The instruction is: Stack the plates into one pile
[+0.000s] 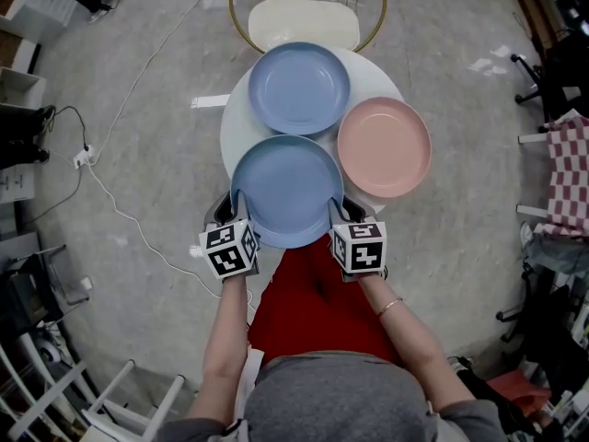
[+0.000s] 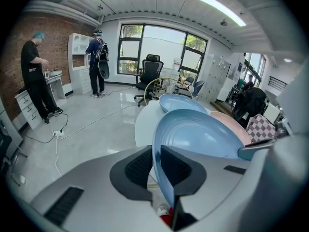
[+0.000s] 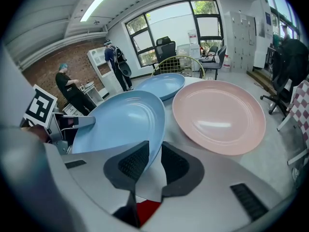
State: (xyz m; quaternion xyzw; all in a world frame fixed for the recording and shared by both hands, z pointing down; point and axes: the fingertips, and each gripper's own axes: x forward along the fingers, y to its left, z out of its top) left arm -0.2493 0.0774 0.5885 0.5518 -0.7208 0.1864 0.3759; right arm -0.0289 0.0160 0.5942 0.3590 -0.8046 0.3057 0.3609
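Note:
Three plates are on a small round white table (image 1: 234, 122). The near blue plate (image 1: 287, 190) is held at its near rim from both sides. My left gripper (image 1: 237, 212) is shut on its left rim, which passes edge-on between the pads (image 2: 157, 163). My right gripper (image 1: 339, 215) is shut on its right rim (image 3: 154, 161). This near blue plate (image 2: 198, 134) (image 3: 120, 122) looks tilted and raised at my side. The far blue plate (image 1: 299, 87) and the pink plate (image 1: 384, 145) lie flat on the table, the pink one at the right (image 3: 219, 115).
Beyond the table stands a chair (image 1: 304, 21) with a gold wire back. A white cable (image 1: 120, 210) runs across the floor at the left. A chair with checked cloth (image 1: 566, 173) stands at the right. Two people (image 2: 34, 76) stand by cabinets far off.

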